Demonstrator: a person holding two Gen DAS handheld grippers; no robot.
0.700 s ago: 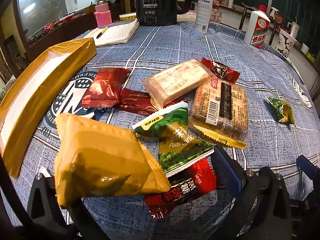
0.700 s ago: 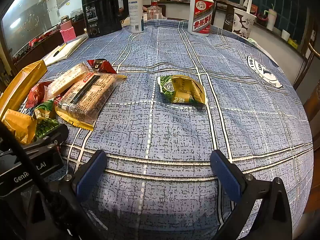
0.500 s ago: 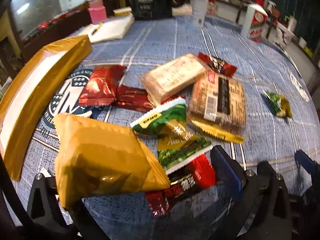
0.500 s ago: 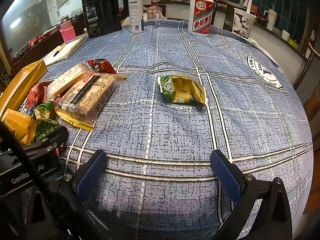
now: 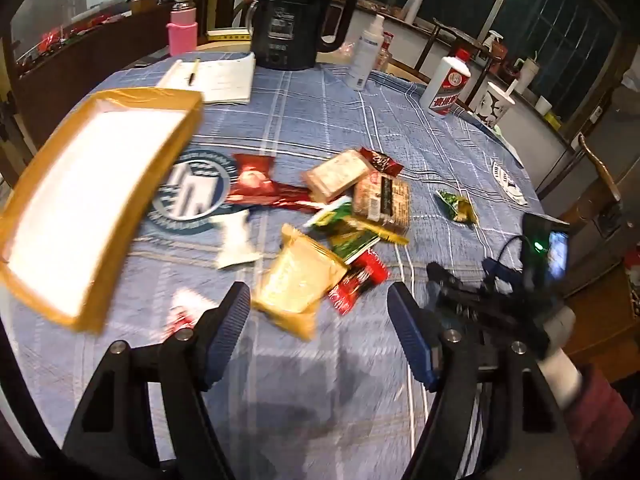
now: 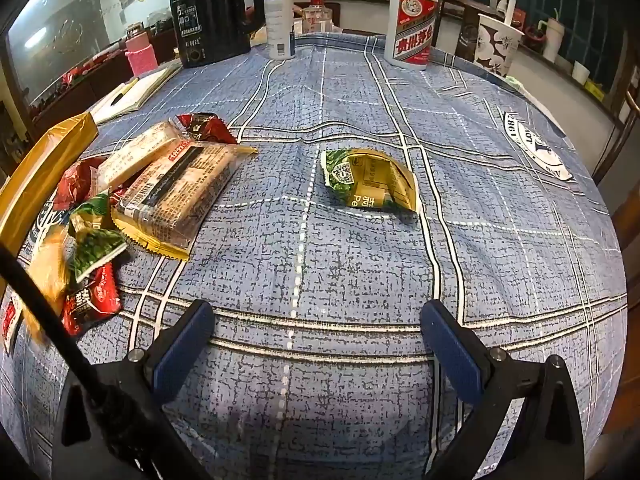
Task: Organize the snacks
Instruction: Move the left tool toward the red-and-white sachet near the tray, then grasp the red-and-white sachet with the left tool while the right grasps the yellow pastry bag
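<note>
So the yellow snack pack (image 5: 298, 284) is lying on the blue checked worktop (image 6: 360, 260), just ahead of the left gripper (image 5: 318, 330) and a bit to the left of the midline between its fingers (image 5: 228, 328). Those fingers are spread apart with nothing between them, so the pack is loose, not gripped. As I read it, the pack's long axis runs diagonally, near end low-left, far corner pointing up-right into the pile. The view is smeared with motion blur, so I can't swear to the exact angle.

The pile itself: a green pea packet (image 5: 344, 232) and a red packet (image 5: 358, 282) touch the yellow one on its right side, with the clear-wrapped cake bar (image 5: 382, 200) further back. The gold tray (image 5: 86, 196) sits well off to the left, looks empty, and I'd guess that's where things are meant to go.

The right gripper (image 6: 316, 344) is also wide open and holding nothing. Straight ahead of it, clear of the pile, is a lone crumpled green-and-gold packet (image 6: 370, 180), lying crosswise to the fingers.

My read: the left hand is nearer the yellow pack and the tray, and the right is lined up on the stray packet.
</note>
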